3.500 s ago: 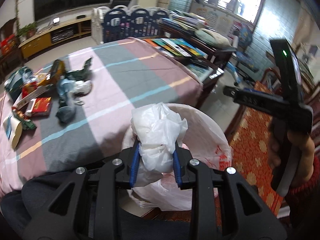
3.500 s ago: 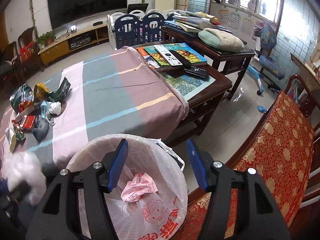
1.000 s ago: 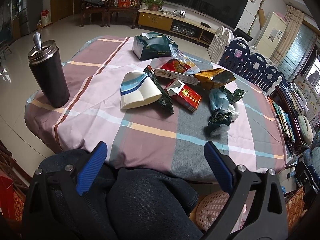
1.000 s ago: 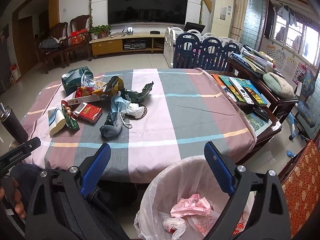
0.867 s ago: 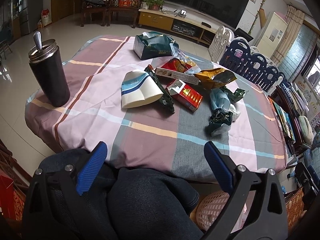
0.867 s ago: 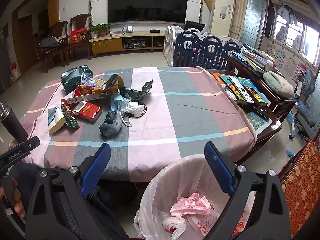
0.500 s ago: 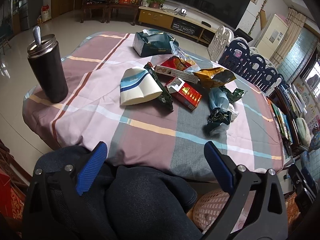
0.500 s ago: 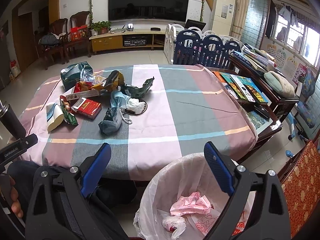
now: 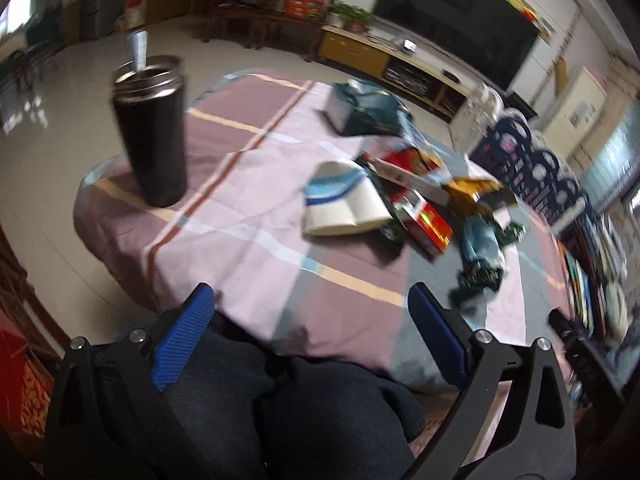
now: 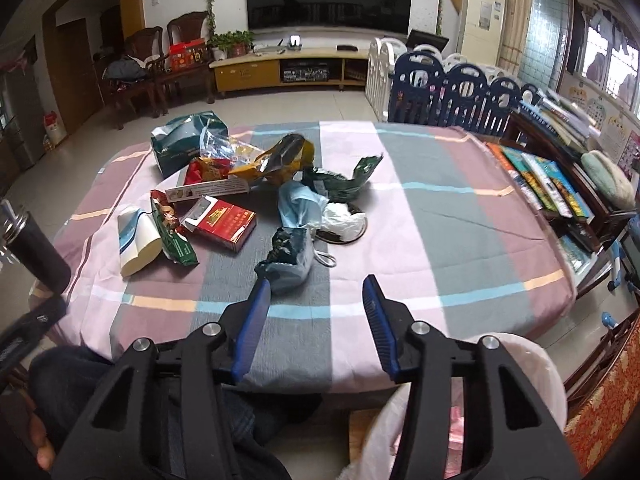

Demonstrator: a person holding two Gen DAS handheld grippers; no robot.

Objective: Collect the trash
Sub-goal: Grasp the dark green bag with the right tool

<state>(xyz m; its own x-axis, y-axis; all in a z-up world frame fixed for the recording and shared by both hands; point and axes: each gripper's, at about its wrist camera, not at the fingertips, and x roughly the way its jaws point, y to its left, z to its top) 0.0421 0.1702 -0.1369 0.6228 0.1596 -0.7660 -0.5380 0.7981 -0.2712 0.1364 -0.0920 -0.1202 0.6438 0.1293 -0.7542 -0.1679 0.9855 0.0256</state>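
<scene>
Closing empty, right gripper [image 10: 316,286] just short of dark wrapper [image 10: 290,258], left gripper [image 9: 314,312] wide apart, trash pile [image 9: 404,204] well beyond.

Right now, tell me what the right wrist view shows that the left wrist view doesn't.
Only the right wrist view shows the right gripper, its jaws just closing with nothing between them, the lined trash bin and the white crumpled bag. Only the left wrist view shows the open left gripper. Both show the black flask, red box and paper cup.
</scene>
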